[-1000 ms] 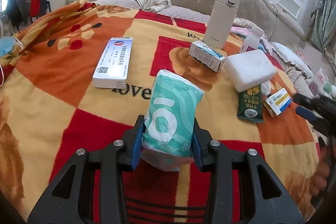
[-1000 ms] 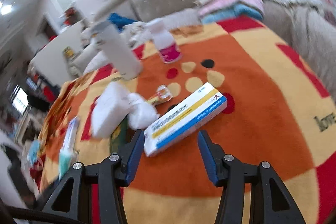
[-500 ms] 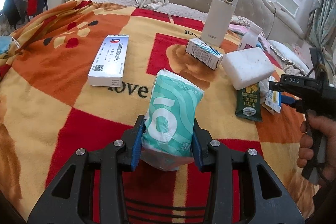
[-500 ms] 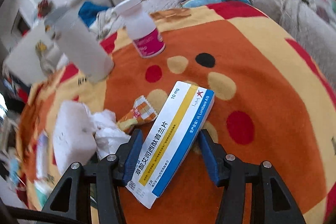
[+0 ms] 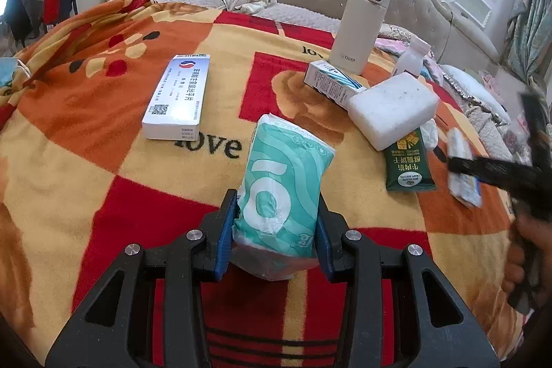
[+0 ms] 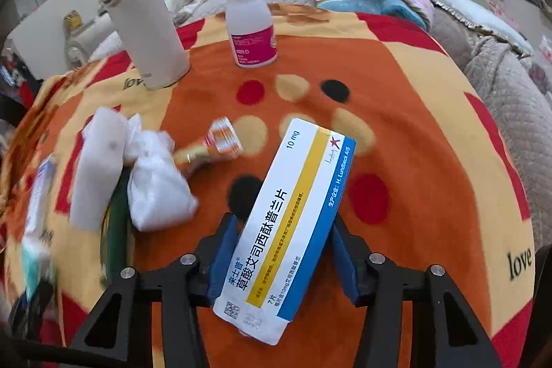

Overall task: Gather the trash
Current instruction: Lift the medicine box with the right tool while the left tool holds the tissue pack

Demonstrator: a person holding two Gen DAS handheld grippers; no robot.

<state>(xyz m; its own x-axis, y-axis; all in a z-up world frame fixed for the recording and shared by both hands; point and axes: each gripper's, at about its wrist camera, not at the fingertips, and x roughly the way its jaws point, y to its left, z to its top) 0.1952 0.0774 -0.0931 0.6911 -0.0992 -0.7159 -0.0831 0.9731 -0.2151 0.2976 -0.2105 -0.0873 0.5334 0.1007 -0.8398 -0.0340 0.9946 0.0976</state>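
While the left gripper [image 5: 277, 230] pinches a teal tissue pack [image 5: 284, 192] upright between its blue pads, clear of the blanket [image 5: 103, 188], the right gripper [image 6: 283, 250] has just been closing its jaws on a pill box [image 6: 289, 223] that lies slanted between them. Its left pad [image 6: 222, 256] sits against the box's long edge, and the right pad [image 6: 341, 259] is at the blue side; whether both already press cannot be told for sure, though the box looks caught. Just beside it on the blanket lie a crumpled tissue [image 6: 155, 188], a twisted wrapper [image 6: 210, 149] and a white sponge [image 6: 98, 168], with a green packet [image 5: 408, 161] under the sponge's edge. Farther back stand a flask [image 6: 145, 26] and a pill bottle [image 6: 250, 23]. Because the box sits diagonally in the jaws, the hold is likely on its corners rather than its flat sides, so it could twist out or crush when lifted. The soft blanket may also give under the fingertips and let the box slide. A sweep toward the tissue could knock the wrapper away.
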